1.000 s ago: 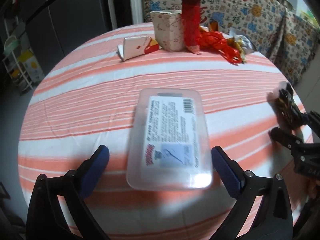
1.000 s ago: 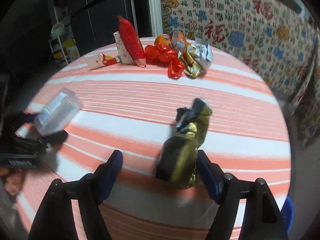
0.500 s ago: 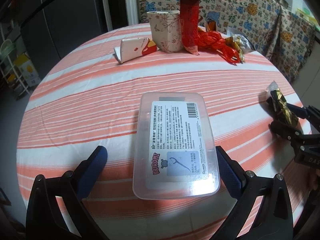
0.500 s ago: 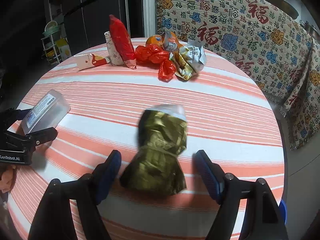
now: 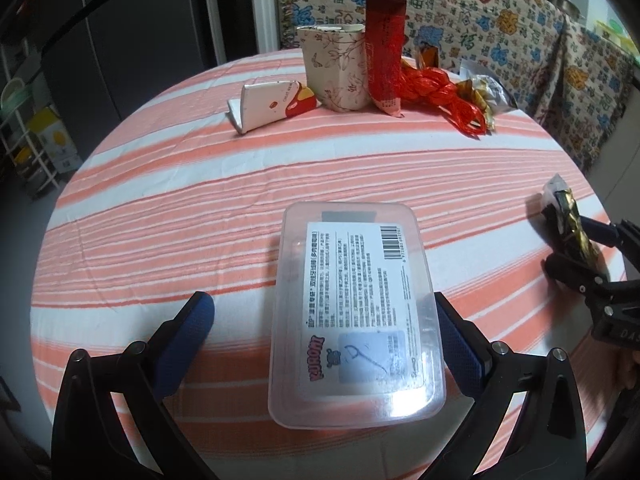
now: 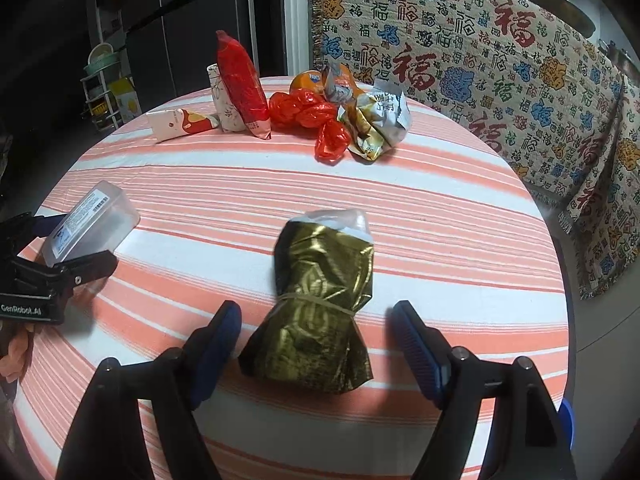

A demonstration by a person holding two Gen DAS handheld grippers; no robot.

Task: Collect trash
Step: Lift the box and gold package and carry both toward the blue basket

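Note:
A clear plastic box point(image 5: 352, 320) with a printed label lies flat on the striped round table point(image 5: 160, 220). It sits between the fingers of my left gripper point(image 5: 322, 304), which is open: the left finger stands well clear of it and the right finger is close beside it. A crumpled gold foil bag point(image 6: 320, 312), tied with a rubber band, lies between the fingers of my right gripper point(image 6: 316, 312). Those jaws are opening and the pads do not press on the bag. The right wrist view shows the left gripper point(image 6: 60, 272) at the left edge around the box point(image 6: 88, 224).
At the far side of the table stand a floral paper cup point(image 5: 336, 68) and a red wrapper point(image 5: 384, 52). Beside them lie a red-and-white carton point(image 5: 272, 104), a red plastic bag point(image 6: 308, 112), a crumpled silver wrapper point(image 6: 380, 120) and an orange can point(image 6: 304, 80). A patterned cloth point(image 6: 500, 80) hangs behind.
The gold bag has swung from beside the right finger to lie still between the right gripper's fingers. The clear box, blurred a second ago, now rests sharp and still.

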